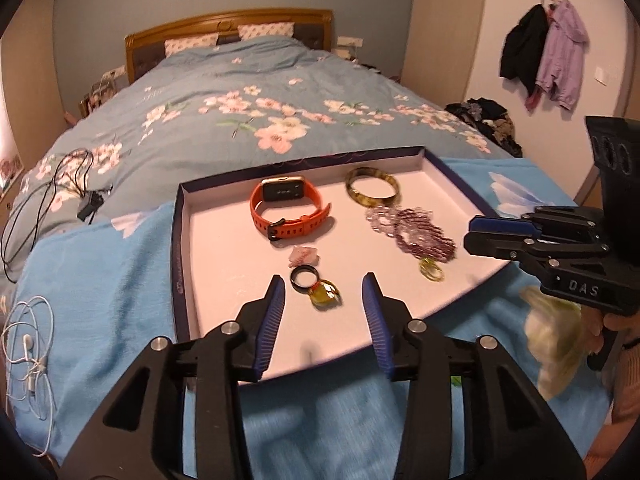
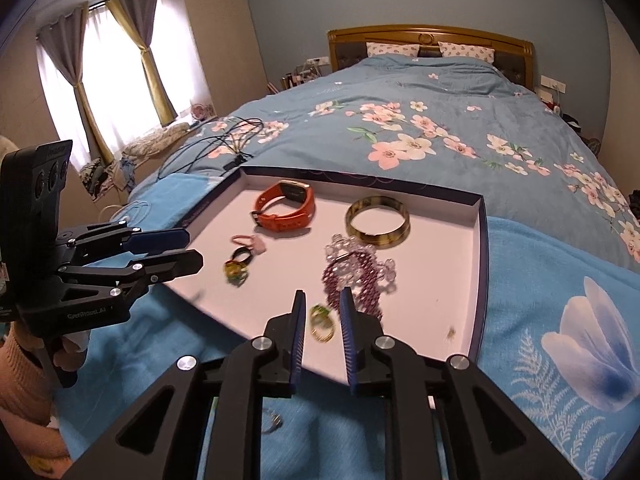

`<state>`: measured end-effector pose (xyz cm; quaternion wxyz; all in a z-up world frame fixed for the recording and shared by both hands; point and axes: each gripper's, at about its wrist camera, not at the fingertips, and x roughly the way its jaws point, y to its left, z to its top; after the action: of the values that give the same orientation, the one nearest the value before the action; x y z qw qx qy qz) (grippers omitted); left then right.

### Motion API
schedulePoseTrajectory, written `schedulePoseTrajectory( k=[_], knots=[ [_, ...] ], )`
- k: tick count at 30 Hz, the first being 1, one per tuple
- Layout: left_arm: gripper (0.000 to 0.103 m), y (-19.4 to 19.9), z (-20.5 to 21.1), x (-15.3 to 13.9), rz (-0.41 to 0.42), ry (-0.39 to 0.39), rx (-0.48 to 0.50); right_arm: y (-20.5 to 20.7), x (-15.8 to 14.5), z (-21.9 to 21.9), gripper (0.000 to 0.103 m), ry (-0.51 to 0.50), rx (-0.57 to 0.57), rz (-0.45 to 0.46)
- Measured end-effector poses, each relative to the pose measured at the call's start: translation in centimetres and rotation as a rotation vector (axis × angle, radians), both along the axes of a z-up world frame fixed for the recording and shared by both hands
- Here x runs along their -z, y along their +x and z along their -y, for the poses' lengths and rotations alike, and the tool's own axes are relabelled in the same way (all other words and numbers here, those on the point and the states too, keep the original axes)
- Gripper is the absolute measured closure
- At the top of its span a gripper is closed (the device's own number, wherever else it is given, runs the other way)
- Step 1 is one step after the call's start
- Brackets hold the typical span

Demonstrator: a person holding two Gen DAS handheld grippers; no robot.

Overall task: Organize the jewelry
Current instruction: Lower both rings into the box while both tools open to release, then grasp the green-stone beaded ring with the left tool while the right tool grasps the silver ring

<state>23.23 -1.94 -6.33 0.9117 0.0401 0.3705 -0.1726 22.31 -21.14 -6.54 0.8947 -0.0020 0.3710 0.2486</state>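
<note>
A shallow white-lined box lid lies on the bed and holds jewelry: an orange smartwatch, a brown-green bangle, a purple and clear bead bracelet pile, a black ring with a yellow-green ring, a small pink piece and green-gold rings. My left gripper is open, just short of the black and yellow rings. My right gripper is open, its jaws on either side of the green-gold rings, not closed on them.
The lid rests on a light blue towel over a floral quilt. Black cables and white earphones lie to the left. A small ring lies on the towel under my right gripper. Clothes hang on the wall.
</note>
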Motion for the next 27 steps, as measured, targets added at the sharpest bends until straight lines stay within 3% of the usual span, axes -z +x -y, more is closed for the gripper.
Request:
schedulePoseTrajectory(
  k=[7, 13, 20, 27],
  knots=[
    [0.053, -4.5, 1.8, 0.4, -0.013, -0.004, 0.169, -2.8, 0.4, 0.2, 0.077, -0.004, -0.023, -0.009],
    [0.053, -6.2, 4.7, 2.6, -0.073, 0.029, 0.280, -4.0, 1.5, 0.7, 0.076, 0.003, -0.013, -0.038],
    [0.064, -5.5, 6.1, 4.1, -0.127, 0.048, 0.279, -4.8, 2.3, 1.0, 0.071, 0.034, -0.004, -0.063],
    [0.067, -5.1, 6.5, 4.5, -0.142, 0.037, 0.271, -5.2, 2.8, 0.5, 0.071, 0.021, -0.021, -0.071]
  ],
)
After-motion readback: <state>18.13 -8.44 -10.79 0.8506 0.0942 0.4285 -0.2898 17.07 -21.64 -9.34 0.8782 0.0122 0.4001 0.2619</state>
